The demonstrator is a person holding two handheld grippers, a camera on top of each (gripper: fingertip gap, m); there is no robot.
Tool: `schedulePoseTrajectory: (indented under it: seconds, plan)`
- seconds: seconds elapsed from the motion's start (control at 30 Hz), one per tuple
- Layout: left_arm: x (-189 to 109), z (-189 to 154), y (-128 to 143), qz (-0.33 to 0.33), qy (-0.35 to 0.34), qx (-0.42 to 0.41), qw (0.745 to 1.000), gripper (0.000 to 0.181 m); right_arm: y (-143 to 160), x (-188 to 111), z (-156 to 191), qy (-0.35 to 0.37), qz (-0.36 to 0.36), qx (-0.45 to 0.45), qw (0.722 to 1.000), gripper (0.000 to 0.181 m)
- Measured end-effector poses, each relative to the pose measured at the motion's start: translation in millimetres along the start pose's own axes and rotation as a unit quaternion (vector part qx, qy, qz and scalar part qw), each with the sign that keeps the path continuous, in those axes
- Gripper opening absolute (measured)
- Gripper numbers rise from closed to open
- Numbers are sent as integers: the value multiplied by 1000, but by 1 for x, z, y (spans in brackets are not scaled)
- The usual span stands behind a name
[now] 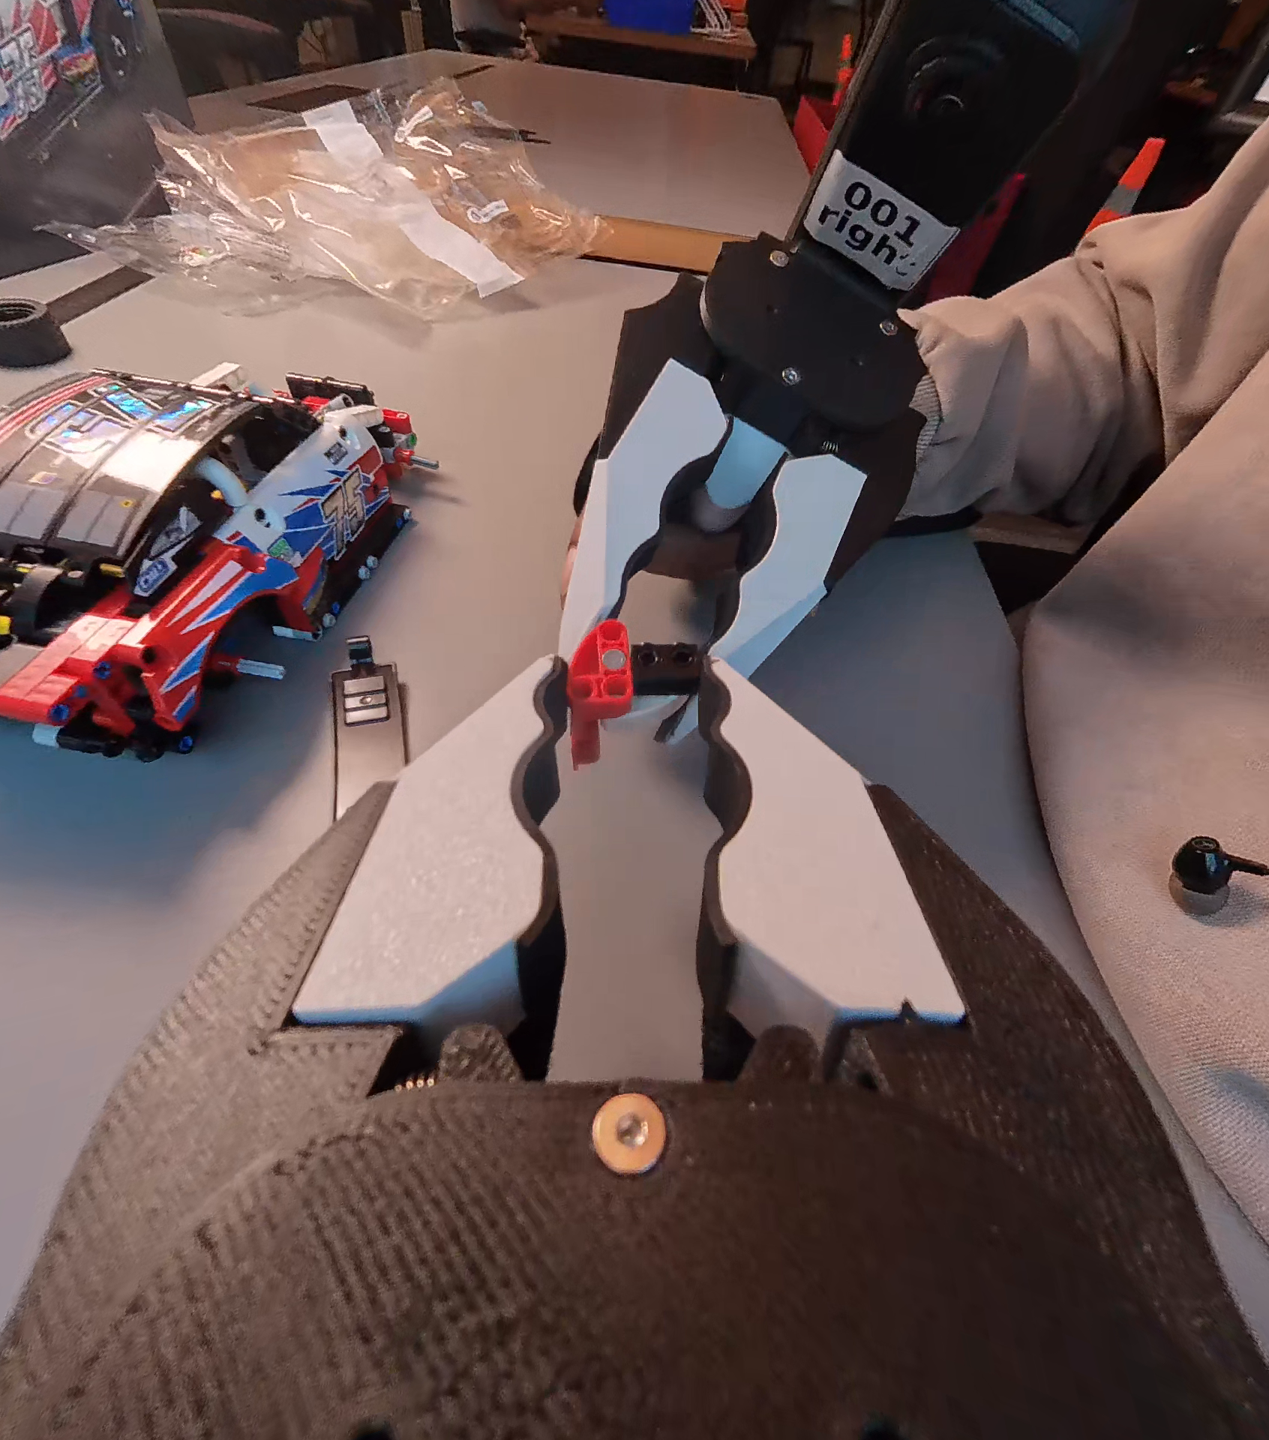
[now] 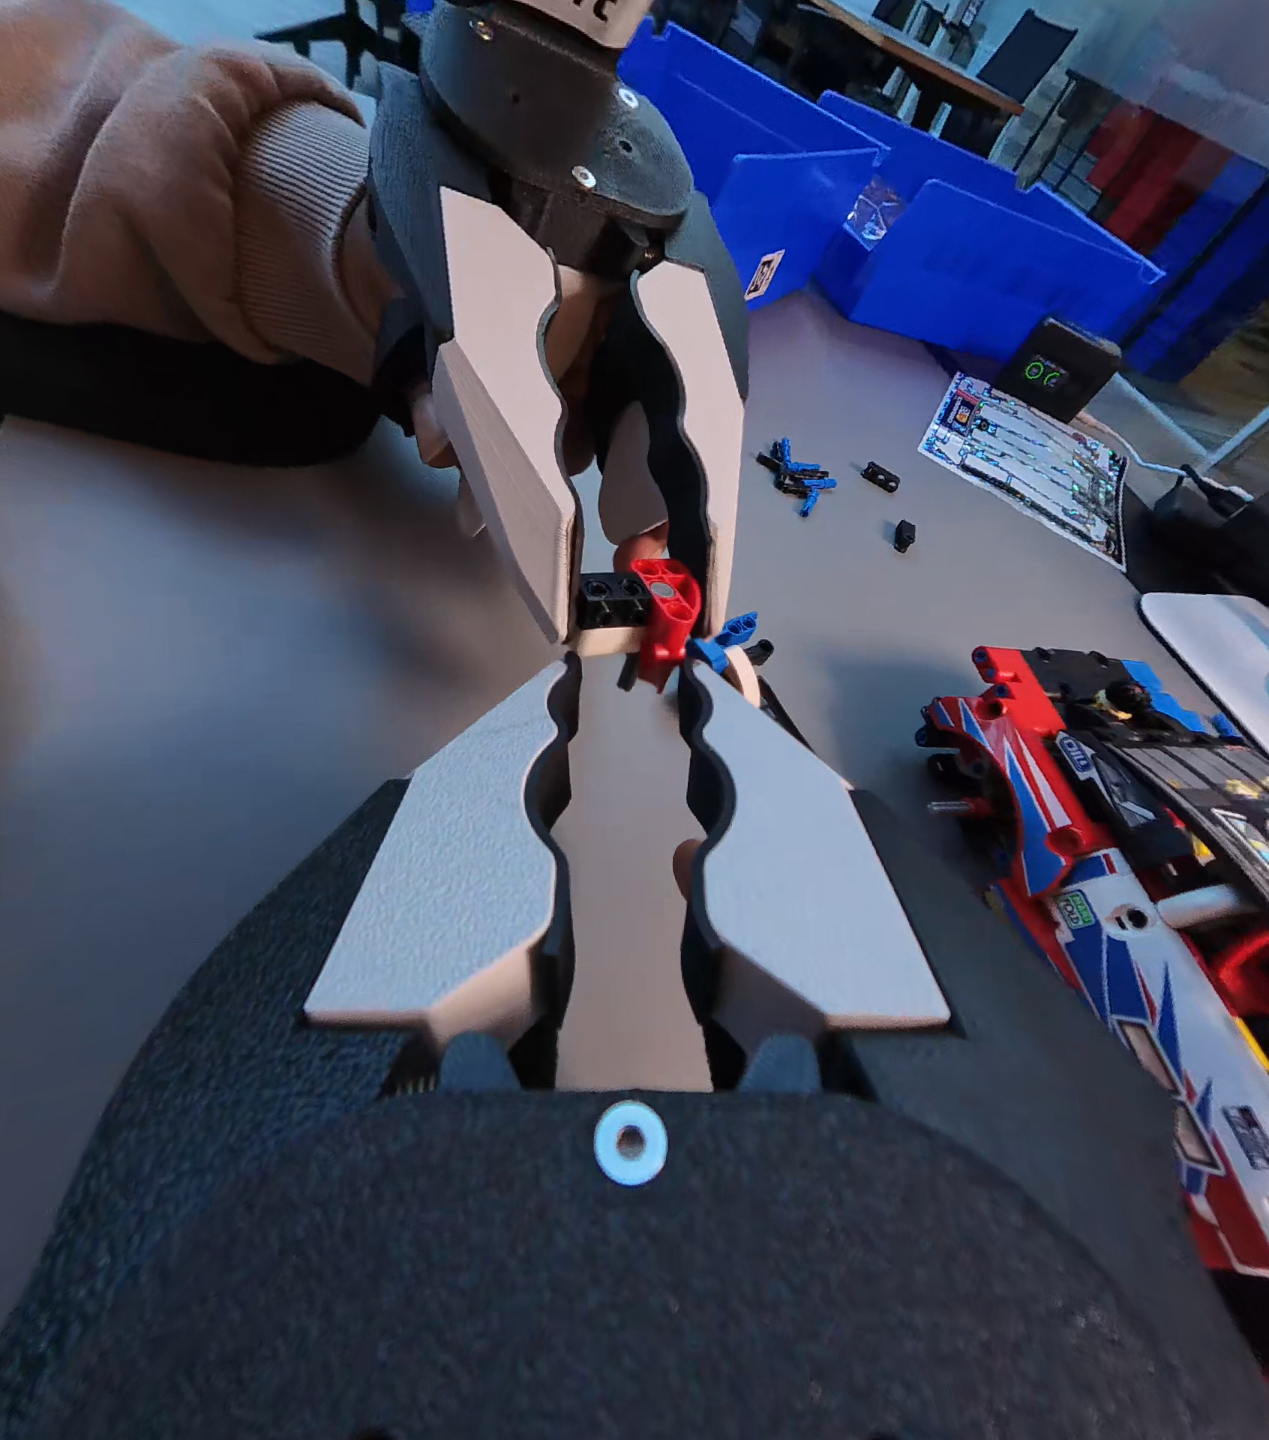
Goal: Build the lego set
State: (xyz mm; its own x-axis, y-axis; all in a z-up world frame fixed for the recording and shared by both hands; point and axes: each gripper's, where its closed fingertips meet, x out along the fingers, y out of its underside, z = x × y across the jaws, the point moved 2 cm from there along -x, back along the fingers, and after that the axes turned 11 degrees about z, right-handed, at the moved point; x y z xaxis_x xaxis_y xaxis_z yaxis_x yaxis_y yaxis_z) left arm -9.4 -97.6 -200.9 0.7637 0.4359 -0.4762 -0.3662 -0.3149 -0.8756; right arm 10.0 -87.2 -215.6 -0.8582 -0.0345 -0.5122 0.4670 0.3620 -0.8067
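1. My left gripper (image 1: 635,686) clamps a small assembly, a red angular lego connector (image 1: 600,678) joined to a black holed lego brick (image 1: 666,662), held above the grey table (image 1: 148,896).
2. My right gripper (image 2: 627,674) meets it tip to tip, jaws narrow beside the same assembly; I cannot tell whether they grip it.
3. The partly built red, white and blue lego race car (image 1: 148,561) sits near the table's left edge.
4. Crumpled clear plastic bags (image 1: 351,195) lie toward the far edge.
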Motion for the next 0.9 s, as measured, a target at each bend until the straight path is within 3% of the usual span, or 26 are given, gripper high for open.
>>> schedulePoseTrajectory:
  seconds: [0.13,0.3,0.47,0.57,0.77,0.83,0.9]
  plan:
    - [-14,25,2,2,-59,-22,998,32,7,-3,-21,-5,15,26,1000,29]
    - [-39,77,22,32,-178,-89,980,31,20,13,-46,-76,134,-30,988,34]
    - [-48,95,35,28,-202,-133,970,31,25,44,-53,-171,267,-104,943,39]
    - [-50,100,37,32,-227,-124,965,31,23,62,-53,-209,300,-129,922,44]
    - [-57,104,36,27,-252,-122,960,32,14,83,-39,-245,300,-134,912,37]
    - [-63,108,34,16,-270,-124,955,31,-2,79,-39,-247,253,-94,931,37]
    - [-74,112,28,-8,-292,-128,948,31,-31,68,-46,-238,155,-6,959,37]
